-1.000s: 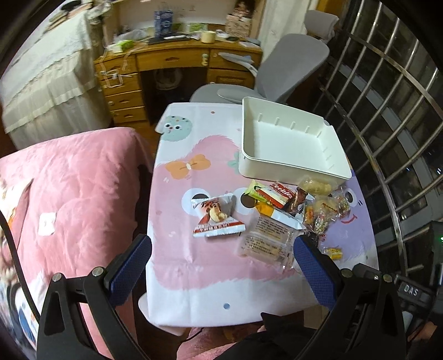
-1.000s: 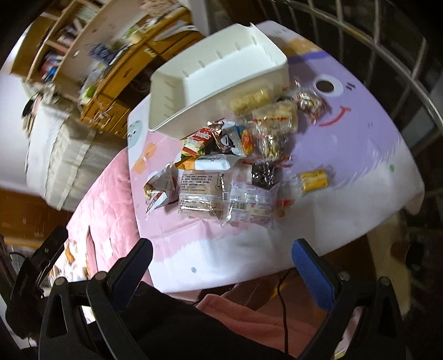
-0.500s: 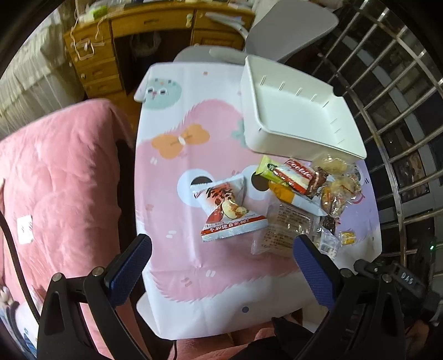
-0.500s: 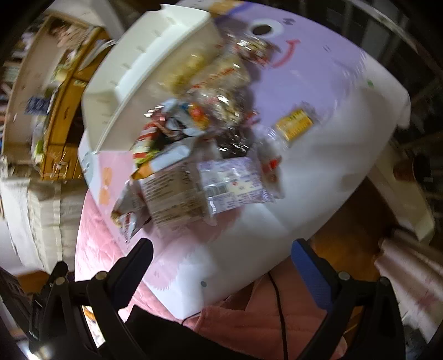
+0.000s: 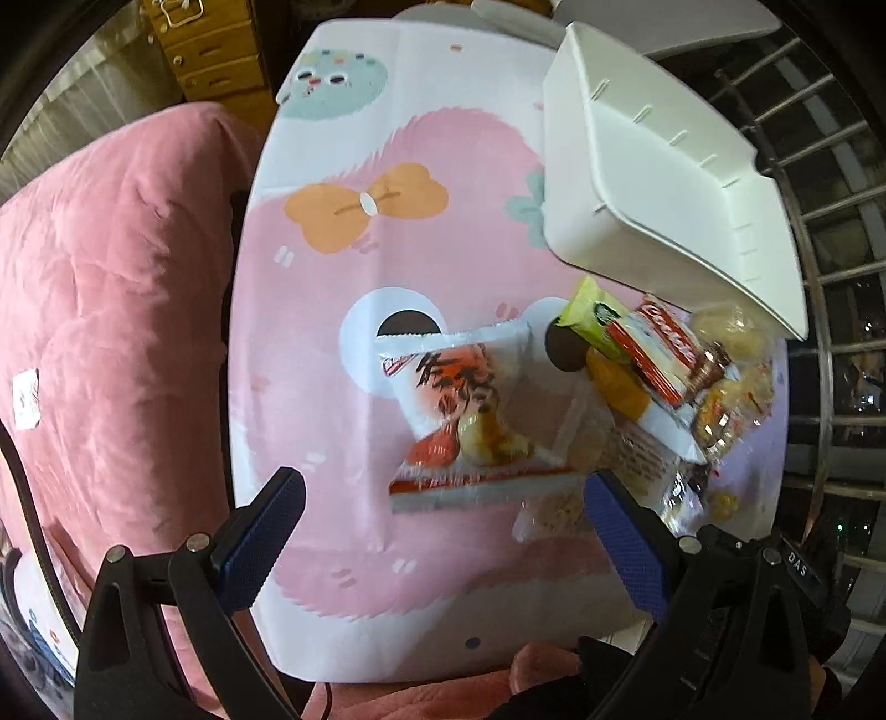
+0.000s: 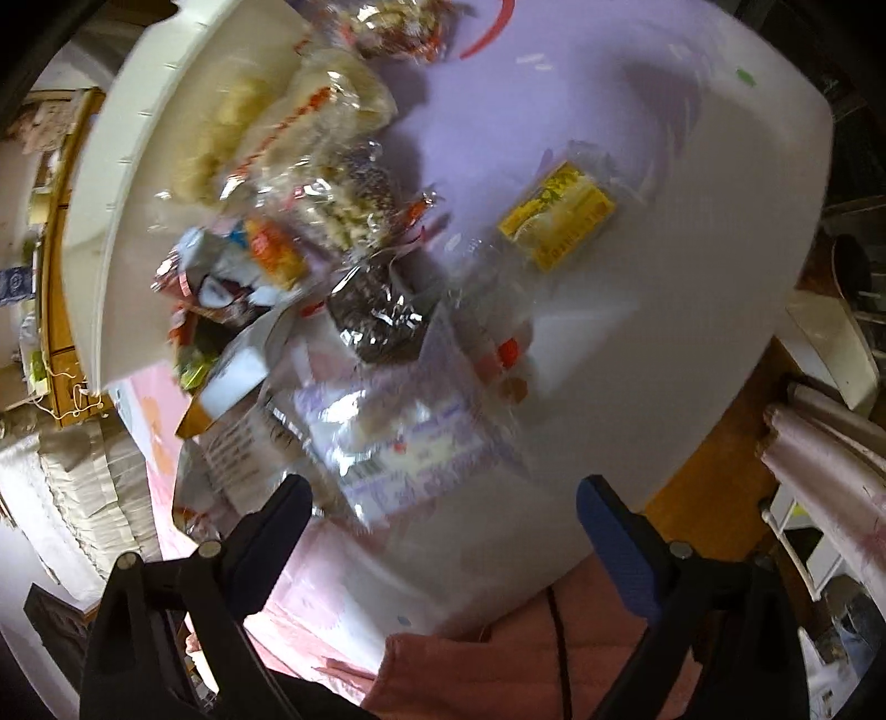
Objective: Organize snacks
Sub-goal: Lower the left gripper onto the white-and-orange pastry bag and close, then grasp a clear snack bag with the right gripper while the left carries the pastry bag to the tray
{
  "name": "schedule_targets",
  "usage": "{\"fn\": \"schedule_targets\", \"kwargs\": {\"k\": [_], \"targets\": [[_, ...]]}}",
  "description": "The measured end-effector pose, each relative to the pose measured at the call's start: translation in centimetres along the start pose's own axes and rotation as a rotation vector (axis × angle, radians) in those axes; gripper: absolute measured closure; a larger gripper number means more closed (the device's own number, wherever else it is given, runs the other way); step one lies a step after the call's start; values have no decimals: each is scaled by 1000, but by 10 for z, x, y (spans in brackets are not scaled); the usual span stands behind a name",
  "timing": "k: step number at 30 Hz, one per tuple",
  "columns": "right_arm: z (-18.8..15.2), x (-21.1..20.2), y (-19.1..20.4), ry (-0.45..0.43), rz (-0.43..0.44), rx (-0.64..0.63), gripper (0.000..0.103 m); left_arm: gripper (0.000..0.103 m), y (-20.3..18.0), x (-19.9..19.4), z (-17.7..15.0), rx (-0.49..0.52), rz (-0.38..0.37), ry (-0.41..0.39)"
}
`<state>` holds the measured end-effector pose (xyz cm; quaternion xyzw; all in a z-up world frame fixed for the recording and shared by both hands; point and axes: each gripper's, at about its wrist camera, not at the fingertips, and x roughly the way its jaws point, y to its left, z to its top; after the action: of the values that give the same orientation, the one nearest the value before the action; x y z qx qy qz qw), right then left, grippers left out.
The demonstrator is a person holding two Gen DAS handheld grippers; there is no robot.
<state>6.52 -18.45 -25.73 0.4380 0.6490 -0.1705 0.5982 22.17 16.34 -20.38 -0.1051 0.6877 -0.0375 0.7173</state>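
A pile of wrapped snacks lies on the cartoon-print table (image 5: 332, 343) beside an empty white bin (image 5: 653, 166). My left gripper (image 5: 443, 520) is open and empty, just above a white and red snack bag (image 5: 470, 410). A green and red wafer bar (image 5: 642, 338) and clear packets lie to its right. My right gripper (image 6: 443, 515) is open and empty over a clear packet with purple print (image 6: 398, 437). A dark packet (image 6: 376, 315), a yellow packet (image 6: 559, 216) and the white bin (image 6: 138, 166) show in the blurred right wrist view.
A pink quilt (image 5: 111, 332) covers the bed left of the table. A wooden drawer unit (image 5: 210, 50) stands at the back. Metal window bars (image 5: 830, 277) run along the right. The table's near edge (image 6: 720, 387) drops to a wooden floor.
Both grippers have moved down and closer to the snacks. The left now hangs over the white and red bag, the right over the clear purple-print packet. Both stay open.
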Motion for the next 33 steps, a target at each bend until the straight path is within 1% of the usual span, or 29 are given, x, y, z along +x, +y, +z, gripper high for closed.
{"fn": "schedule_targets", "kwargs": {"k": [5,7,9,10,11,13,15,16,17,22,24,25,27,30,31,33], "targets": [[22,11,2,70,-34,3,14,6,0,30,16,-67,29,62],[28,14,4,91,-36,-5,15,10,0,41,21,-84,40,80],[36,17,7,113,-47,-21,17,12,1,50,25,-105,44,96],[39,19,10,126,-49,-29,18,14,2,54,28,-117,41,106],[42,22,12,146,-57,-37,20,17,2,58,29,-126,35,111],[47,27,17,179,-74,-49,21,30,3,65,33,-140,31,126],[52,33,16,200,-84,-57,21,37,3,70,35,-150,29,141],[53,34,17,207,-90,-63,21,45,2,73,37,-159,20,146],[56,35,18,212,-98,-69,21,48,1,75,38,-163,12,148],[65,38,20,236,-102,-84,26,54,-6,79,42,-139,30,139],[66,39,22,236,-97,-90,31,56,-8,77,42,-129,33,131],[68,40,24,235,-93,-92,32,59,-9,75,42,-122,31,127],[70,36,25,230,-91,-94,38,61,-16,69,39,-109,24,117],[65,29,26,215,-81,-92,43,61,-20,59,34,-89,17,92],[58,26,29,208,-76,-91,44,61,-21,54,31,-80,12,81],[53,23,28,192,-60,-88,49,61,-20,46,26,-66,6,59]]}}
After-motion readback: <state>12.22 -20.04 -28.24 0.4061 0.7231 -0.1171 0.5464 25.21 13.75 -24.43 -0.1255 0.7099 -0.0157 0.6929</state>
